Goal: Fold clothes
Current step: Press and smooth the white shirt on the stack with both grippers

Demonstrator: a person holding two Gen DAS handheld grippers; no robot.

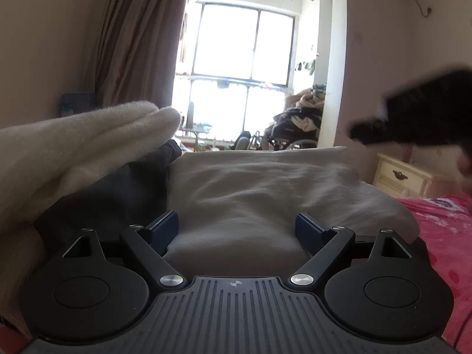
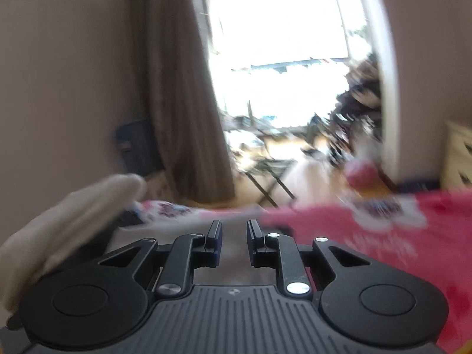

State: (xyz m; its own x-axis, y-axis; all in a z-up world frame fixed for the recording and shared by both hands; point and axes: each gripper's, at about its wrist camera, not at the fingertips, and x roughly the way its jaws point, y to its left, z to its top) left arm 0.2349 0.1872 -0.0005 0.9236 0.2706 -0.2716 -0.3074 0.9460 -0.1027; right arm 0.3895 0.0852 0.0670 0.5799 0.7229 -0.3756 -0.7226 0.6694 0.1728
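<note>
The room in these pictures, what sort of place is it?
Most likely a lived-in bedroom: a bed with a pink floral sheet, a cream bedside cabinet, and a brown curtain beside a big window.

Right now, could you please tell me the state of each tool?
Left tool: open wide, holding nothing, over the grey garment.
Right tool: open with a narrow gap, nothing between its fingers; the view is blurred.

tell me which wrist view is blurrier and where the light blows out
Right wrist view: heavily motion-smeared, the red bedspread and cream blanket streaked, only the right gripper sharp. Left wrist view: mostly crisp, grey garment clear between the left gripper jaws, a dark blurred shape at right. In both, the window is overexposed and the foreground dim.
</note>
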